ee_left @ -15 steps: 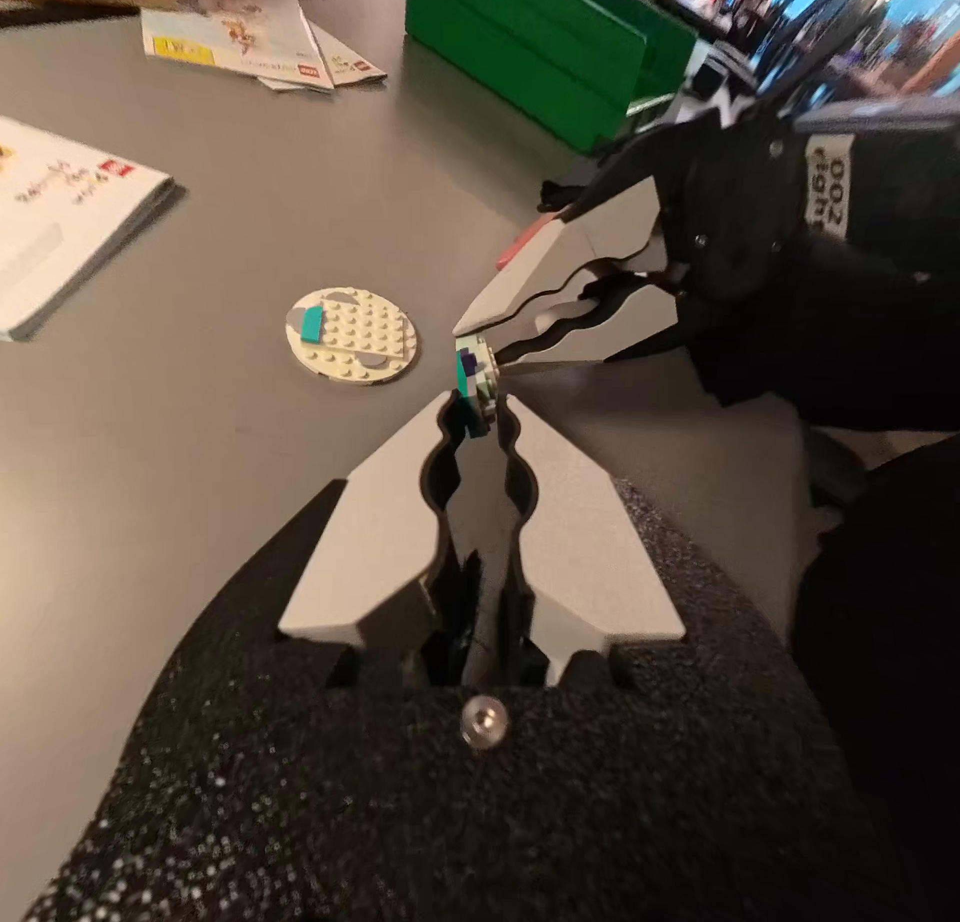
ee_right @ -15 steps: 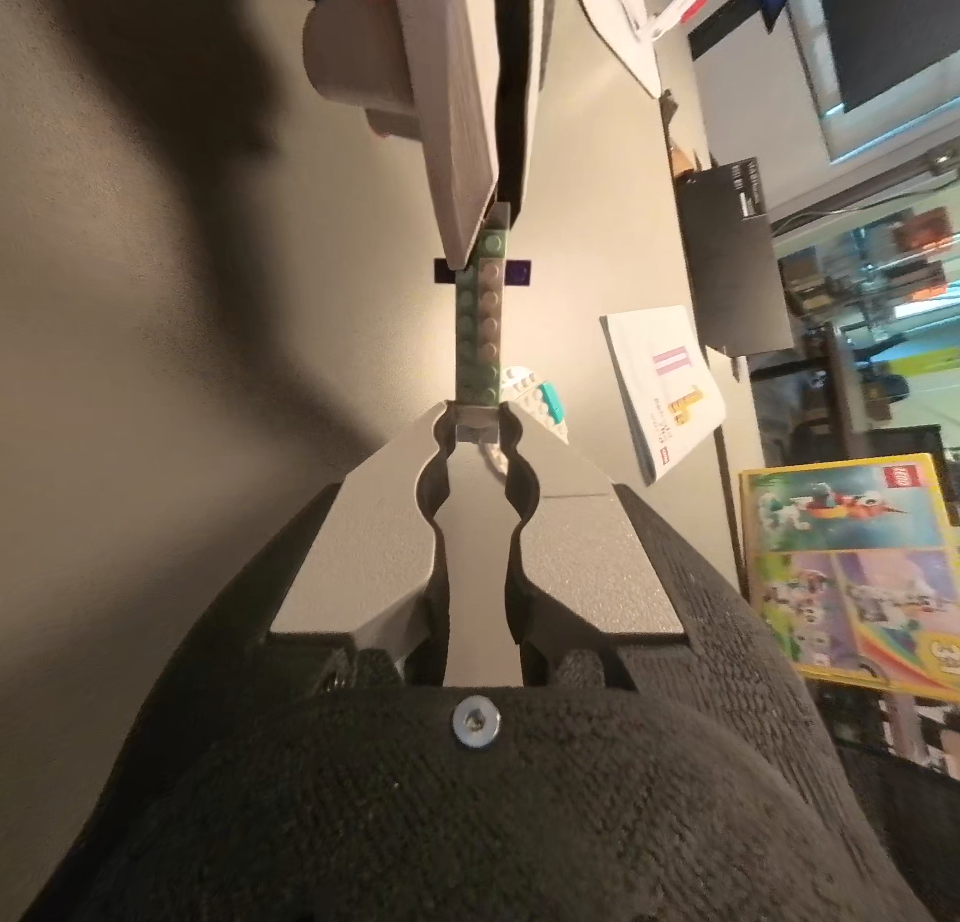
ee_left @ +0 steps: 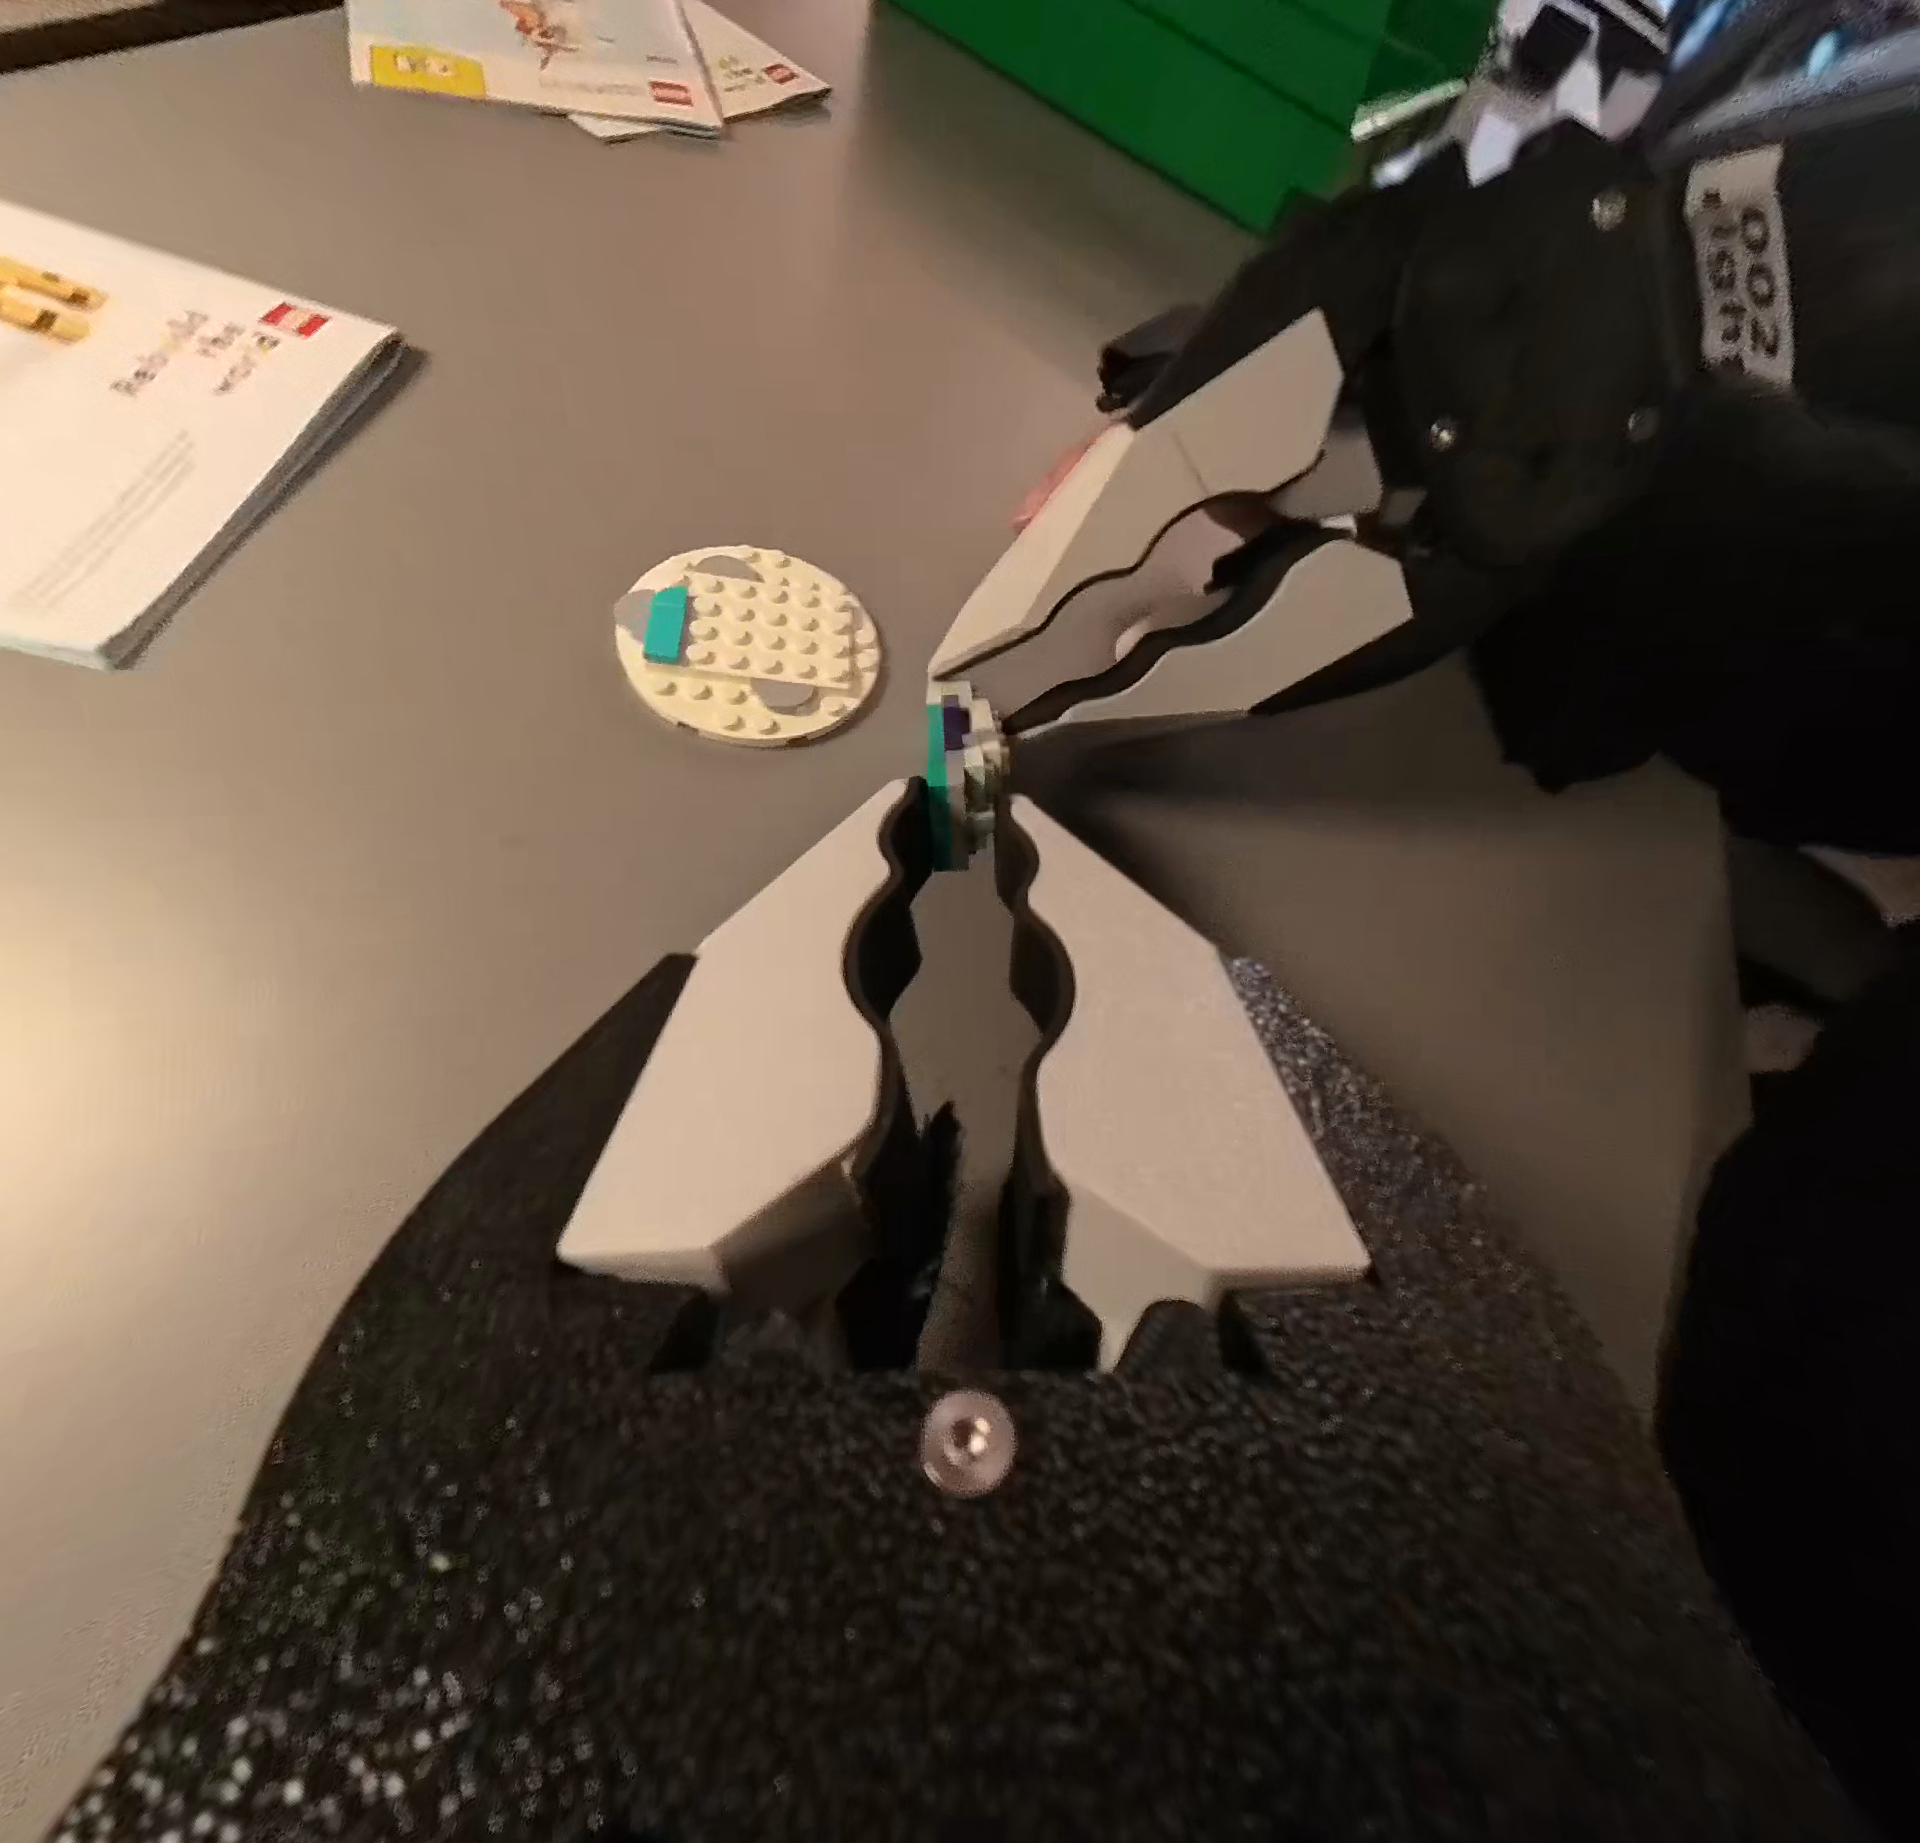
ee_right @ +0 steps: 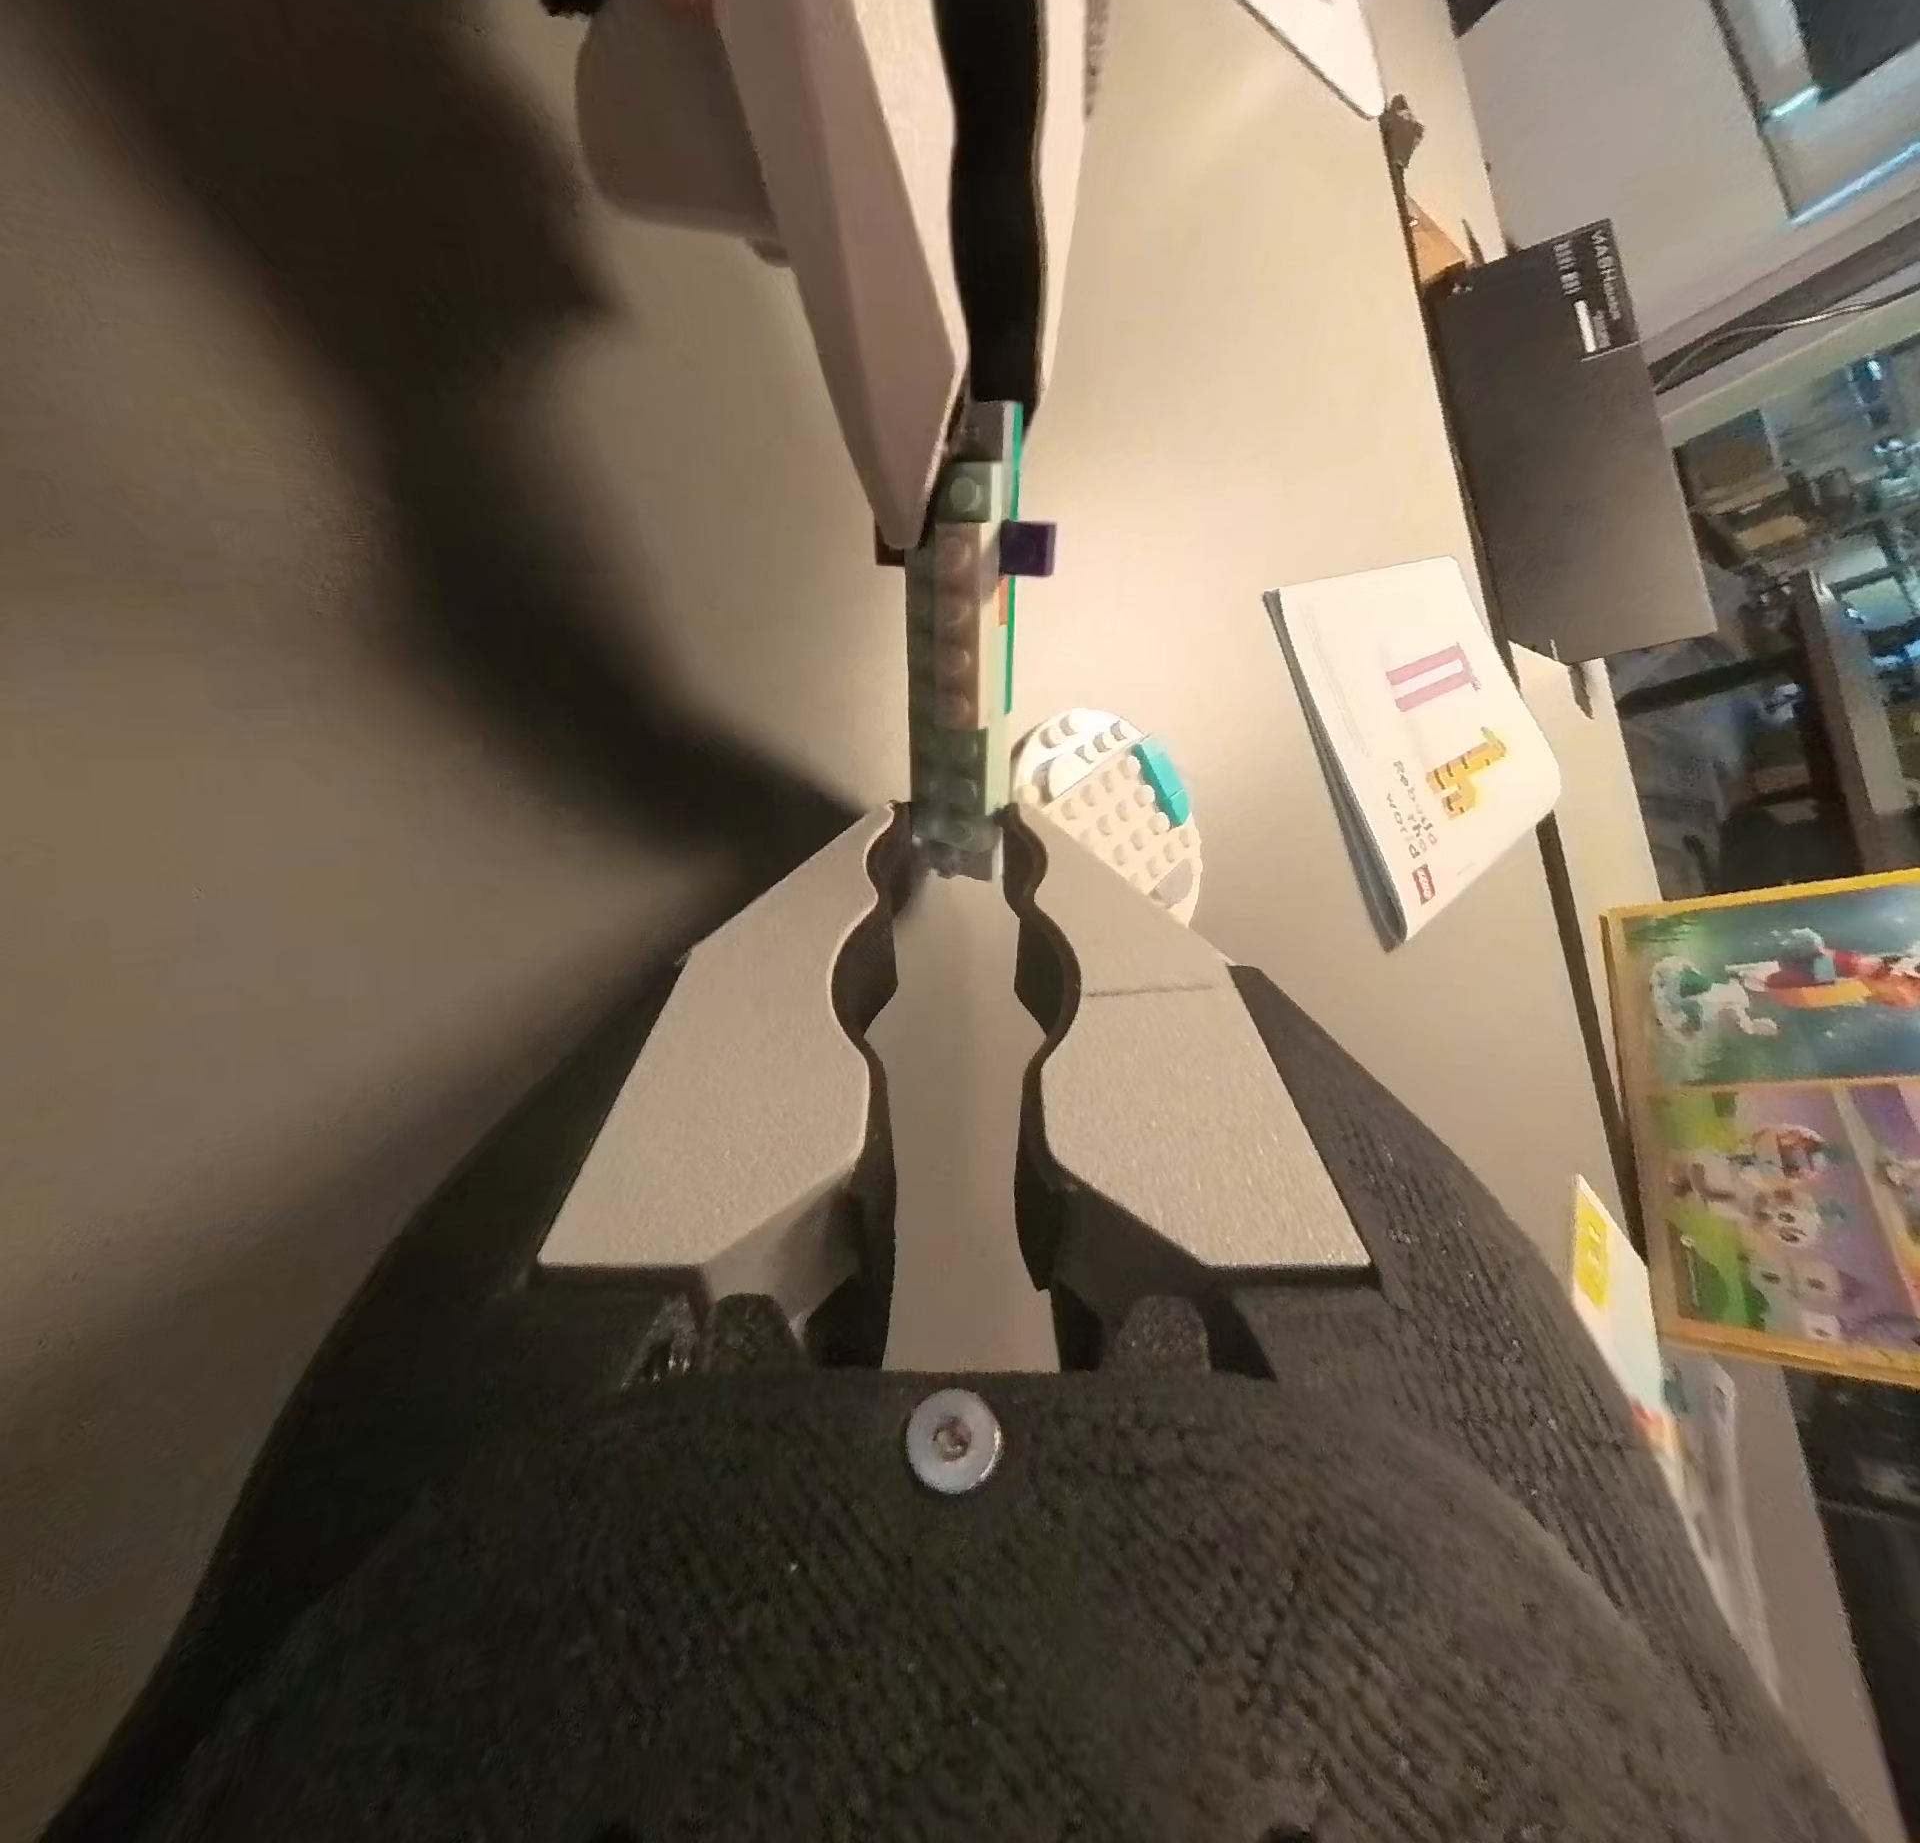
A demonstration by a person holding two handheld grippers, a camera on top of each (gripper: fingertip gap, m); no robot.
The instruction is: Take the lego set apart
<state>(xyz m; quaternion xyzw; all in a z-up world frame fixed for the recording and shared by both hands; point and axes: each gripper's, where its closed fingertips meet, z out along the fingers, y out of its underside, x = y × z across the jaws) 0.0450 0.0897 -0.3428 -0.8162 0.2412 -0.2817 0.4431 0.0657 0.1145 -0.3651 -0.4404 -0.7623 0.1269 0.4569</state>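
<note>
Both grippers hold one small lego stack [ee_left: 961, 770] above the grey table. It is a thin strip of sage green, tan, teal and purple pieces, seen edge-on in the left wrist view and lengthwise in the right wrist view [ee_right: 958, 650]. My left gripper [ee_left: 958, 822] is shut on its near end. My right gripper [ee_right: 948, 837] is shut on the other end; it also shows from the right in the left wrist view [ee_left: 971, 697]. A round white studded plate [ee_left: 750, 648] with a teal piece and grey tiles lies on the table beyond; it also shows in the right wrist view [ee_right: 1117, 817].
Instruction booklets lie at the left [ee_left: 156, 422] and far back [ee_left: 561, 37]. A green bin [ee_left: 1132, 37] stands at the back right. In the right wrist view a booklet [ee_right: 1423, 744], a black box [ee_right: 1558, 443] and a colourful lego box [ee_right: 1787, 1118] lie nearby. Across from one pair of fingers to the other is roughly 5 cm. My right gripper's tips are some 5 cm from the round white studded plate [ee_left: 750, 648]. My right wrist view [ee_right: 1111, 805] looks at it from another angle.
The stack has twisted slightly in the right wrist view, so its teal side and one purple piece now show. Both grippers keep their hold.
</note>
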